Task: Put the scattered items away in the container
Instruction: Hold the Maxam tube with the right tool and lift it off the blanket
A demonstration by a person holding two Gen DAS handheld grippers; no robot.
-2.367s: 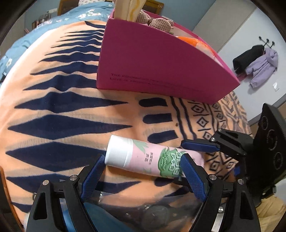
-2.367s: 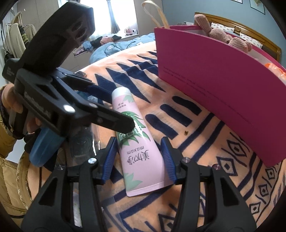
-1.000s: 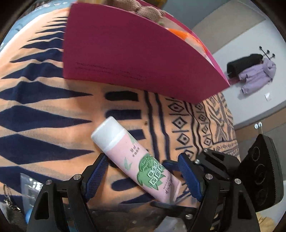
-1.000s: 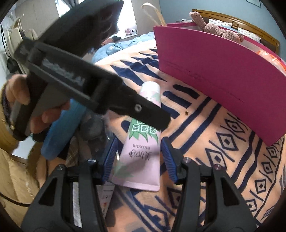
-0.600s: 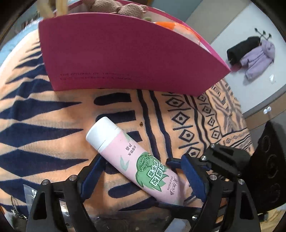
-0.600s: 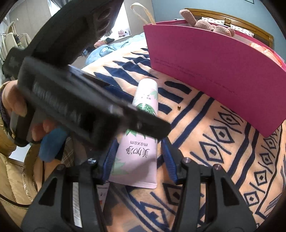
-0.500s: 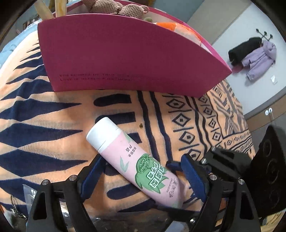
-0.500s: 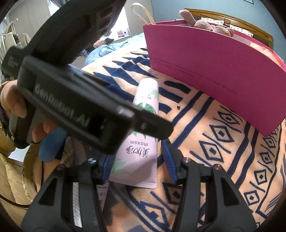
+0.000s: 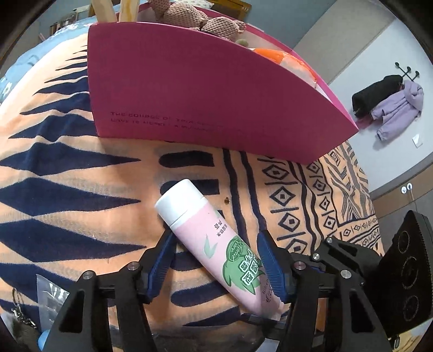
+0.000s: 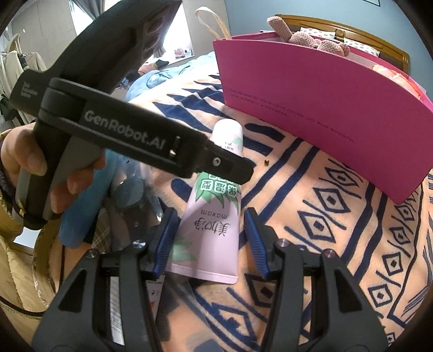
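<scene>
We take the pink tube (image 9: 216,243) as our landmark: it lies on the orange and navy patterned blanket (image 9: 67,195), white cap (image 9: 180,201) pointing toward the magenta container (image 9: 205,89), which stands well beyond the cap with a strip of bare blanket between them. Around the cap the blanket is open on both sides, so there is room there; the tube's flat crimped end is the crowded end.

The left gripper (image 9: 216,254) straddles the tube's middle and its jaws are closing, the tube between them; in the left wrist view both blue pads sit at the tube's sides, but we cannot tell whether they press on it yet. The right gripper (image 10: 208,238) stands over the crimped end, its blue pads just beside the tube's edges with narrow gaps showing, so it is apart and not clamped.

In the right wrist view the left gripper's black body (image 10: 121,135), held by a hand (image 10: 32,165), crosses over the tube and hides its middle. Inside the container a knitted plush toy (image 9: 194,16) and something orange (image 9: 281,58) show only above the rim. At the blanket's near edge beside the crimped end, a clear plastic packet (image 9: 50,295) and keys (image 9: 19,311) are cut off and hard to make out.
</scene>
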